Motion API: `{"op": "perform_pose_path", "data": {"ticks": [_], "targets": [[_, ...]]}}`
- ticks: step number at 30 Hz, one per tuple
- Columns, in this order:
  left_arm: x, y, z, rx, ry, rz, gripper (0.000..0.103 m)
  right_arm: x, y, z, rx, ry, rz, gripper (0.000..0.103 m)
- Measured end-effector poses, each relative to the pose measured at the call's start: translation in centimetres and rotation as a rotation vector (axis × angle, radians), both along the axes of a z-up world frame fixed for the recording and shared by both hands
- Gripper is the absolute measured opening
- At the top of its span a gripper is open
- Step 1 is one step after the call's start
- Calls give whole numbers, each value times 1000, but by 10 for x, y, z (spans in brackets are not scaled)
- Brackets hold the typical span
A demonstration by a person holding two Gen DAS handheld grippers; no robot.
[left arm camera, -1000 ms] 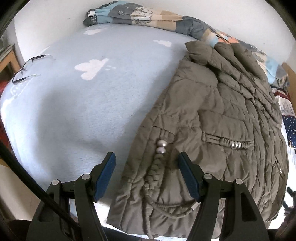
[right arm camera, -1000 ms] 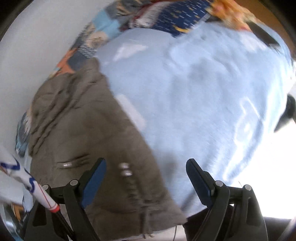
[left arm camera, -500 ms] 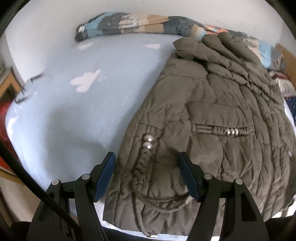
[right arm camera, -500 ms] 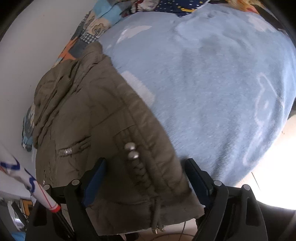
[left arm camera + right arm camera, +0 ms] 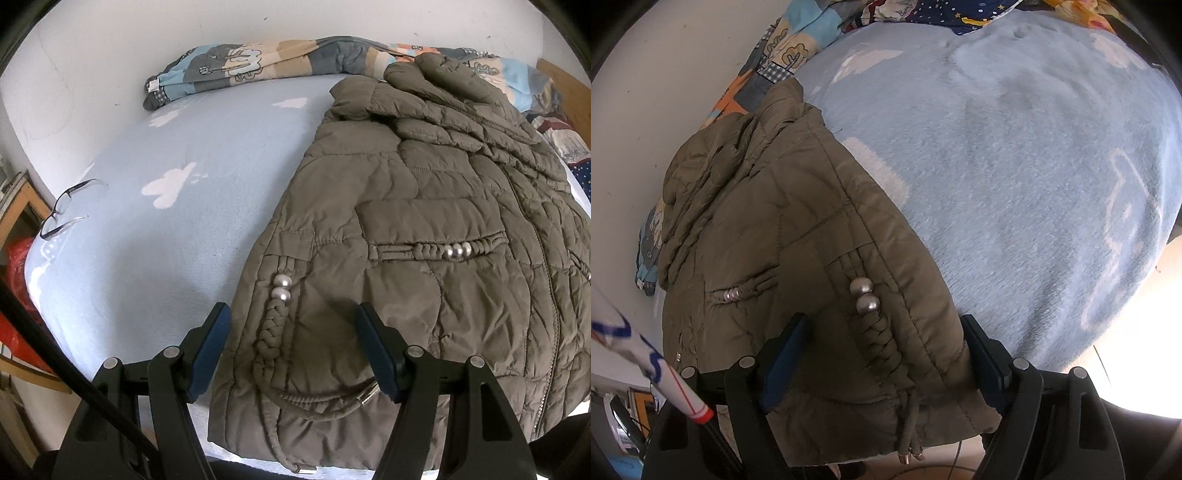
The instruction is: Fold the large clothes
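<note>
An olive quilted jacket (image 5: 424,206) lies front up on a light blue bed cover (image 5: 166,240), collar toward the wall. A braided cord with two silver beads (image 5: 280,288) runs down to its near hem. My left gripper (image 5: 293,310) hovers open over that hem, with the cord and the jacket's left edge between its blue pads. In the right wrist view the same jacket (image 5: 768,221) fills the left half. There my right gripper (image 5: 882,319) straddles the hem corner and its beaded cord (image 5: 864,295). Its jaws are wide and not pressing on the cloth.
Eyeglasses (image 5: 62,210) rest on the cover near its left edge. A patchwork quilt (image 5: 258,66) is bunched along the white wall and behind the jacket. A white rod with blue marks (image 5: 657,365) crosses the right view's lower left. The bed edge runs just under both grippers.
The left gripper has shifted right and rolled, so the hem now sits between its pads. The right gripper has tipped onto the jacket corner, and its jaws have narrowed a little.
</note>
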State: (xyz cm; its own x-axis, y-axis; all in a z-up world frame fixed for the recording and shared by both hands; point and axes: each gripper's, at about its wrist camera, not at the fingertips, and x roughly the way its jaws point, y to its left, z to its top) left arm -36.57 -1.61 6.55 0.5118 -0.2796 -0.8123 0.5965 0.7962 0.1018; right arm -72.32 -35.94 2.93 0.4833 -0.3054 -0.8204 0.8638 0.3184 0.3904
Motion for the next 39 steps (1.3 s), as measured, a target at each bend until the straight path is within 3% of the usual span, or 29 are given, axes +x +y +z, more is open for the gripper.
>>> {"op": "perform_pose_path", "data": {"ticks": [6, 13, 39], "targets": [[-1, -2, -1, 4, -3, -1, 69, 6, 2, 1, -2, -4, 12, 85], [0, 0, -1, -9, 19, 5, 69, 11, 10, 6, -24, -5, 49, 72], [-14, 0, 4, 11, -30, -18, 69, 10, 13, 5, -26, 0, 57, 73]]}}
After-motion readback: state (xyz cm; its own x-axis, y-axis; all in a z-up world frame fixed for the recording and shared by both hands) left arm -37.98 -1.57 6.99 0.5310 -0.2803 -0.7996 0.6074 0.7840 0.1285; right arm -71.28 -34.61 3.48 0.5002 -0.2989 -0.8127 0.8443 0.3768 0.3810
